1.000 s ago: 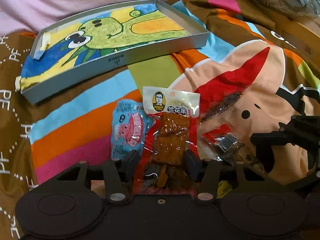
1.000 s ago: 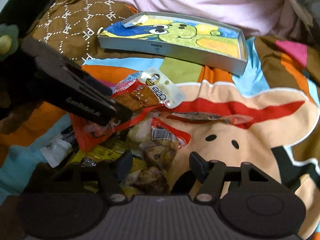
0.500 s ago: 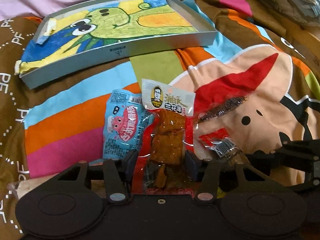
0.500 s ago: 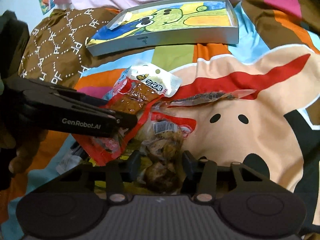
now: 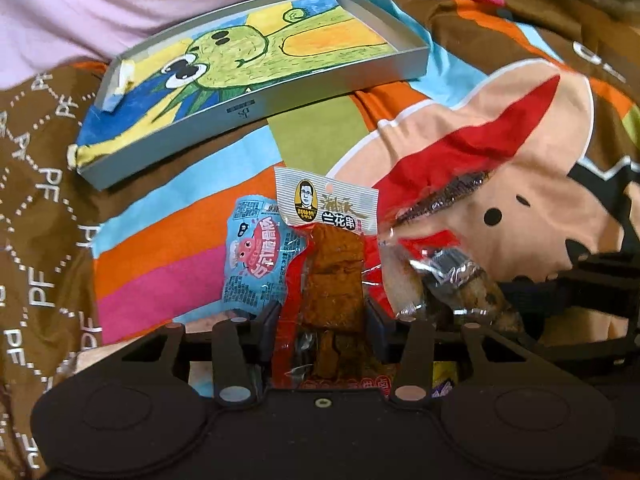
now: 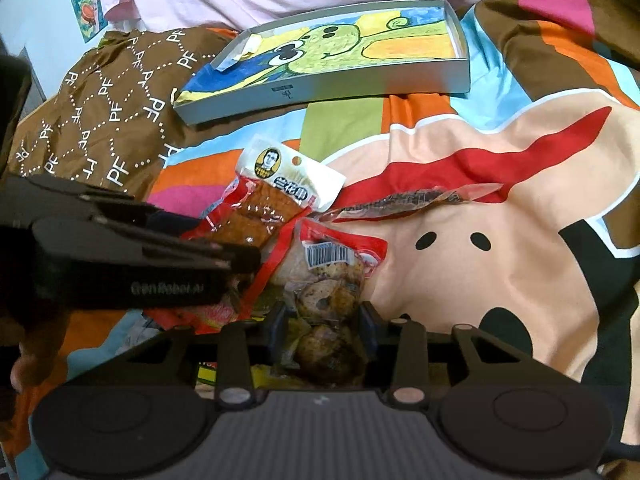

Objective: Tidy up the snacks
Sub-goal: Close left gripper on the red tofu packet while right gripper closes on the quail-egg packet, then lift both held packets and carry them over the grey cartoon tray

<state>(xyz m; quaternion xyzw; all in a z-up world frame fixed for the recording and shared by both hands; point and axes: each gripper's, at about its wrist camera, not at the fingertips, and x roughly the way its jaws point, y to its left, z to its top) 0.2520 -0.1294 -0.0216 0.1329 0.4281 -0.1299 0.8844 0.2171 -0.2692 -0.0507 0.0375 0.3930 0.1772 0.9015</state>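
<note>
Cartoon-print bedspread (image 5: 192, 248) is lying under scattered snacks; left gripper (image 5: 322, 320) is closing around the tofu-skewer packet (image 5: 332, 276). Right gripper (image 6: 323, 322) is closing around the clear meat pouch (image 6: 328, 280).

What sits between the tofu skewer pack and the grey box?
Only bare bedspread: no snack lies between the tofu skewer pack and the grey box. Both wrist views show that stretch clear.

the left gripper (image 5: 322, 330) covers the lower end of the tofu-skewer packet (image 5: 332, 280). a yellow wrapper (image 6: 276, 380) shows only in slivers beneath the right gripper (image 6: 322, 330), its print unreadable. the blue packet's (image 5: 256, 260) lettering is too small to read.
</note>
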